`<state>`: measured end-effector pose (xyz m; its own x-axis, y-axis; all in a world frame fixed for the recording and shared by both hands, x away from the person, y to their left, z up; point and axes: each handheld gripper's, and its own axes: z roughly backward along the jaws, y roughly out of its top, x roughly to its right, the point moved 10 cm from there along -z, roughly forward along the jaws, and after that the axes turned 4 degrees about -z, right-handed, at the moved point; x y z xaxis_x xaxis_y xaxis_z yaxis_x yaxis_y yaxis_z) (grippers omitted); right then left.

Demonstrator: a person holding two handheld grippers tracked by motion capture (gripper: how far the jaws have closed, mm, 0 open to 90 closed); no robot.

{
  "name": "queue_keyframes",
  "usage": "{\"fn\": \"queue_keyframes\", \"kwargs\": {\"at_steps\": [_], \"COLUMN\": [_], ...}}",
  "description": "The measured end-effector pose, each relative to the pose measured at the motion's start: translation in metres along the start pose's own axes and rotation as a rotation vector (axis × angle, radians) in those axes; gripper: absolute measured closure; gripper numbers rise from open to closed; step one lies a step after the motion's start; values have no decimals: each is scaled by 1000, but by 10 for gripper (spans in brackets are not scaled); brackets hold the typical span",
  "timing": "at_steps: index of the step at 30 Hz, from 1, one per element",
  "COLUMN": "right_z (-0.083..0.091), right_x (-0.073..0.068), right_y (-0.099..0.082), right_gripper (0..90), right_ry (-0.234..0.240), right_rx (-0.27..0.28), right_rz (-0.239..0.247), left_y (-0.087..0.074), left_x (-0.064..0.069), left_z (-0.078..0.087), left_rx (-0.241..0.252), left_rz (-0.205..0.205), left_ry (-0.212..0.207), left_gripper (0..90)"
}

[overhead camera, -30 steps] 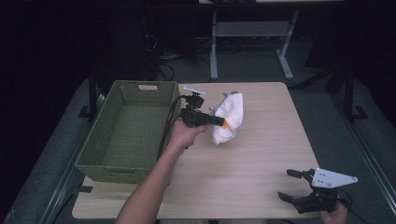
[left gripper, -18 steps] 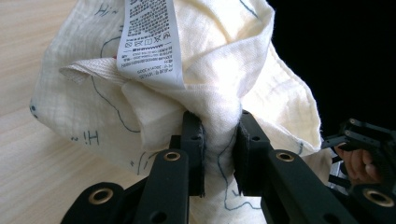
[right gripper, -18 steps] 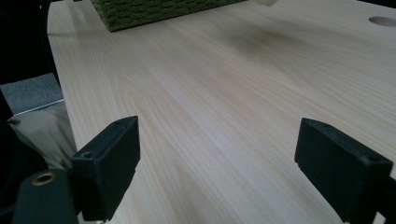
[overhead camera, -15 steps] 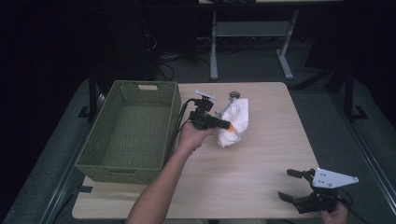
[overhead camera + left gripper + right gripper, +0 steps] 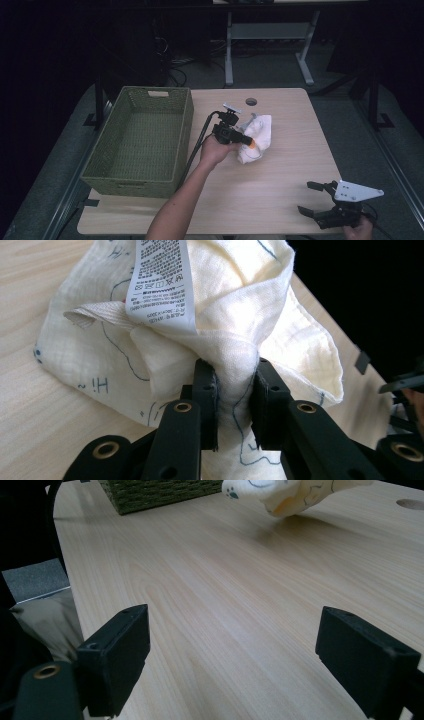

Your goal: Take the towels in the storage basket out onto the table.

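Table (image 5: 280, 200) first: light wood top, grommet hole (image 5: 251, 101) near the far edge. Green woven basket (image 5: 142, 145) sits on the left side of it, long side running away from me, nothing in it that I can see.

Cloth (image 5: 257, 137): cream muslin, blue line print, bunched up around table centre, just right of the basket but not touching it. In the left gripper view I've got the cloth (image 5: 200, 330) hanging in folds with a white care label (image 5: 162, 282) facing the camera; lower folds look to be at the wood, can't confirm contact.

My left gripper (image 5: 246, 141) has its jaws clamped on a gathered fold of that cloth, fabric pinched tight between both pads (image 5: 207, 405). Hand (image 5: 216, 150) is between basket and cloth.

My right gripper (image 5: 312, 197) is at the near right corner of the table, well apart from the cloth, jaws spread wide, nothing between them. Right gripper view shows bare wood between the pads (image 5: 117, 657).
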<state>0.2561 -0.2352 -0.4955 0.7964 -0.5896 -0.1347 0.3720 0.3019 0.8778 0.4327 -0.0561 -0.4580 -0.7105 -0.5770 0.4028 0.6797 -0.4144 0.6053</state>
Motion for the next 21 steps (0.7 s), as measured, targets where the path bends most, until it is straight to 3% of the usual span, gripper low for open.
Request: {"fn": "queue_keyframes", "kwargs": {"at_steps": [7, 21], "right_z": [0, 1], "right_x": [0, 0], "right_y": [0, 0], "right_gripper": [138, 138], "right_ry": [0, 4], "right_rx": [-1, 5], "right_rz": [1, 0], "left_y": [-5, -17], "left_x": [-4, -9], "left_z": [-14, -37], "left_rx": [-21, -77], "left_rz": [16, -3], "left_ry": [15, 65], "left_gripper": [759, 742]}}
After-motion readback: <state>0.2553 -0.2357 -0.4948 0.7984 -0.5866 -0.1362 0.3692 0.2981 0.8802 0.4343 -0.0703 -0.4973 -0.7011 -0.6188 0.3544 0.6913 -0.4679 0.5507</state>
